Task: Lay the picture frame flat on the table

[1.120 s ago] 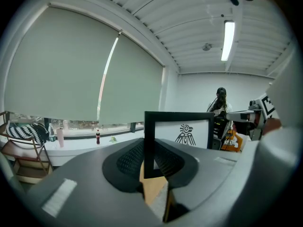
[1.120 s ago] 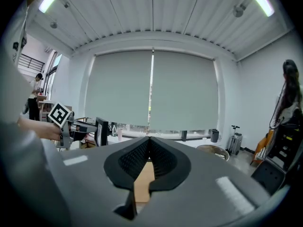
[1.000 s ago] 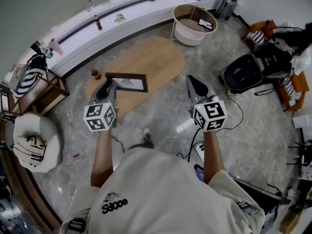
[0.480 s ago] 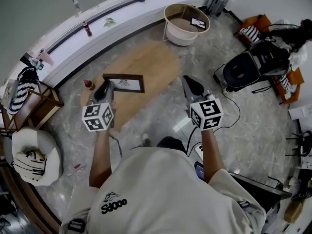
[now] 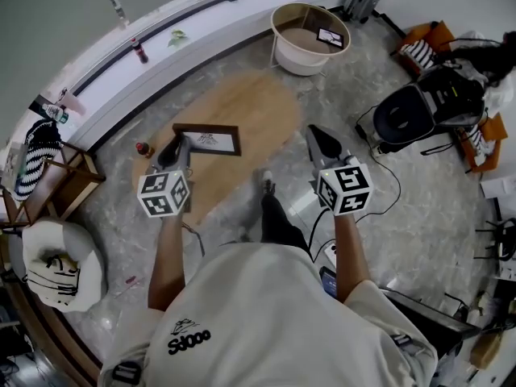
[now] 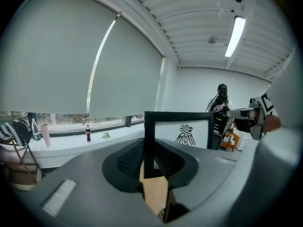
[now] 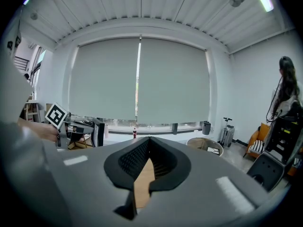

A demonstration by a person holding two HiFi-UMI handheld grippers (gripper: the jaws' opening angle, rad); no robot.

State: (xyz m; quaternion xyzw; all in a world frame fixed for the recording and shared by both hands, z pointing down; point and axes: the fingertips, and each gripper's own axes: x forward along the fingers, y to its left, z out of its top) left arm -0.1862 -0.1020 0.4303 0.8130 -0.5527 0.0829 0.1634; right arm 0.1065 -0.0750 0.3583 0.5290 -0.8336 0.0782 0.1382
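A black picture frame [image 5: 208,140] with a white print stands upright on the oval wooden table [image 5: 250,103]. In the left gripper view the picture frame [image 6: 182,131] faces me, its left bar between the jaws. My left gripper [image 5: 173,153] is shut on that left edge, seen close up at the left gripper [image 6: 152,145]. My right gripper [image 5: 317,135] hangs over the floor just right of the table, shut and empty. In its own view the right gripper [image 7: 149,140] points along the table towards the window.
A small dark bottle [image 5: 143,149] stands at the table's left end, close to the left gripper. A round white basket table [image 5: 282,39] is beyond the far end. A wooden rack [image 5: 60,176], a white pouf [image 5: 52,260] and floor cables [image 5: 379,192] surround me.
I have stepped closer to the table; a leg and foot now show by its near edge. The left gripper stays on the frame's left edge, and the right gripper keeps its place.
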